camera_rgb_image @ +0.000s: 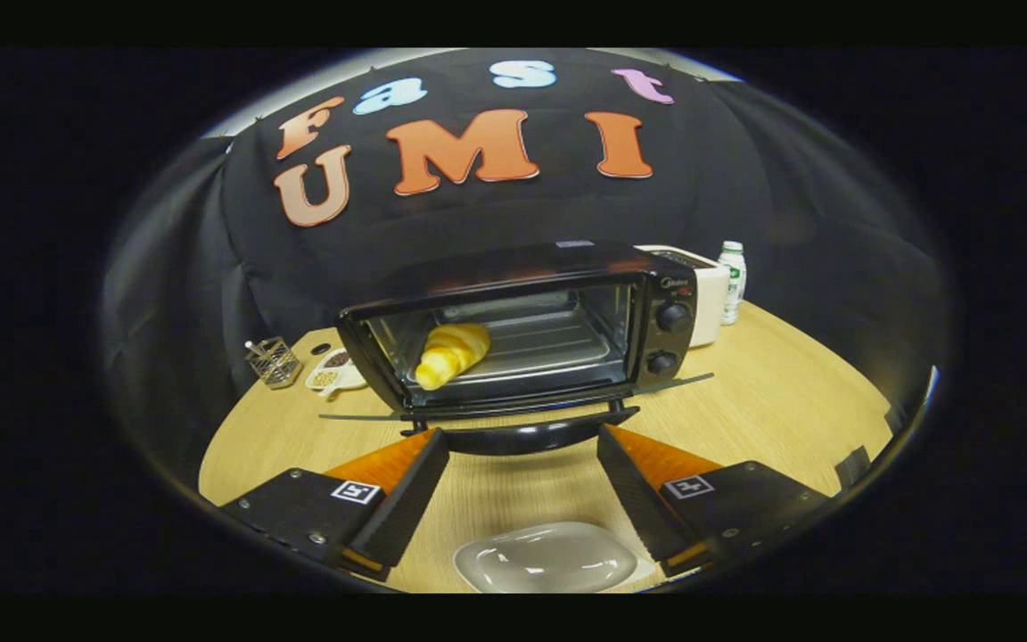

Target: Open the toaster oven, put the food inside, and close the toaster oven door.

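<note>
Two small items sit at middle left on the wooden table [790,392]: a wire basket [274,360] and, just right of it, a white dish [335,372]. Centre frame I see the toaster oven [522,330], door [522,406] dropped flat, croissant [451,354] on the rack inside toward its left. My gripper [522,439] is spread wide, holding nothing, fingertips flanking the door handle [522,437]. Low centre, between the fingers, a white plate [545,558]. At right, a white appliance [705,299] and bottle [732,281].
</note>
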Available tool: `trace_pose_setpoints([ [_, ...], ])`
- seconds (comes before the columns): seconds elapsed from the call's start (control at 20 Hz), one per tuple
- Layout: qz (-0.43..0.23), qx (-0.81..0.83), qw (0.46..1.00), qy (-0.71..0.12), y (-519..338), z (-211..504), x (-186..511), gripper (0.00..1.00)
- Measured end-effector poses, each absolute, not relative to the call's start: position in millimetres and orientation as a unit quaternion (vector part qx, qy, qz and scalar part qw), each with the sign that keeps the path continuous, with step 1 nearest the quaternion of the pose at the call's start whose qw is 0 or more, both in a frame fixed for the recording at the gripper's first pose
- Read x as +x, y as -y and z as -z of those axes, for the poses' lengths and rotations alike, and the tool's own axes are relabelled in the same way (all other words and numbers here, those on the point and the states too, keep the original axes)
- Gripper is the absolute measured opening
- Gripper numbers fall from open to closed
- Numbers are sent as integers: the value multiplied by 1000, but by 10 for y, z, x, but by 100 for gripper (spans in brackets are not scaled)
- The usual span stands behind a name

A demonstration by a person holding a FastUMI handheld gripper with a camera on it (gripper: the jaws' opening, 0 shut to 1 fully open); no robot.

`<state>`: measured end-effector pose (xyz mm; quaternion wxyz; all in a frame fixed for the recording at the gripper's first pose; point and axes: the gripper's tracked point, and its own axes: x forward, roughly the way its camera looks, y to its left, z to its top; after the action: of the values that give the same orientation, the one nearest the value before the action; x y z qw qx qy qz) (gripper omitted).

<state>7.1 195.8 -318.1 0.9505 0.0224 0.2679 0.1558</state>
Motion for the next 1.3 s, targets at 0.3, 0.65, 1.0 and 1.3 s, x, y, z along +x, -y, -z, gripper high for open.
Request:
trace_pose_setpoints([
  [0.3,-154,27,957,-245,-2105,2953,411,100],
  [0.65,-139,18,963,-229,-2112,2728,724,100],
  [1.0,-114,2,977,-179,-1768,2022,781,100],
  [1.3,-120,13,984,-132,-1574,1145,724,100],
])
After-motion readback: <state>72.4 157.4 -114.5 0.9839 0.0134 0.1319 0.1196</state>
